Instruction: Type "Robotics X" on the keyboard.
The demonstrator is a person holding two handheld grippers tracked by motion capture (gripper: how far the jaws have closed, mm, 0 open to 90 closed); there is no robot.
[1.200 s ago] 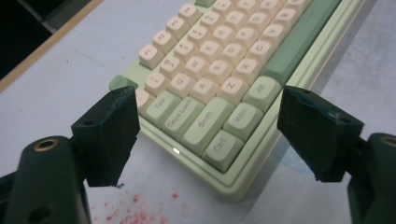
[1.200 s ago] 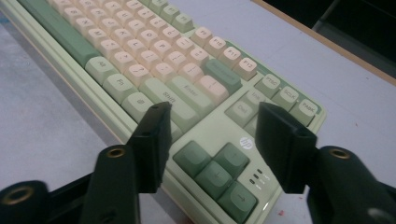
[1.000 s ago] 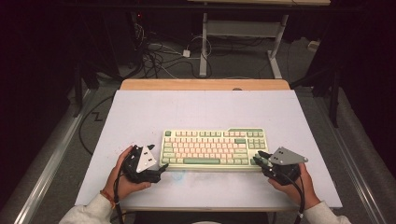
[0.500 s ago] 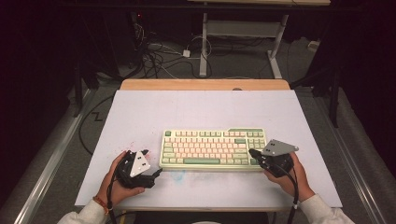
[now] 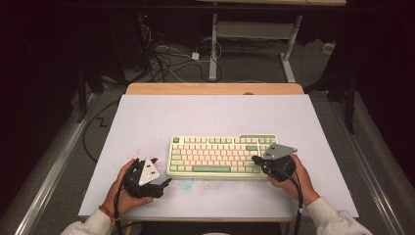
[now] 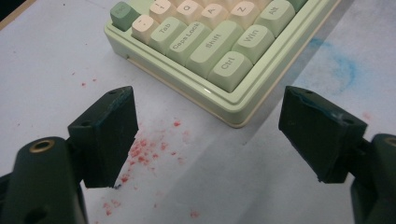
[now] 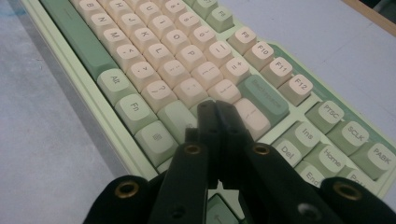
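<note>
Right gripper (image 7: 215, 109), jaws clenched together on nothing, hovers over the right end of the keyboard (image 5: 220, 154), tips above the Shift key (image 7: 180, 119). Left gripper (image 5: 164, 182), jaws spread wide, sits just beside the keyboard's near left corner on the table (image 5: 205, 115).

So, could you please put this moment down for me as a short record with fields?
scene: a person at a white table, a gripper in each hand
main object: a green and cream keyboard, lying flat near the front of the table
left gripper: jaws wide open, nothing between them, just off the keyboard's left end by the Ctrl key
right gripper: jaws shut together, tips over the keys at the keyboard's right part, near the Enter key
table marks: red specks and a faint blue smear
</note>
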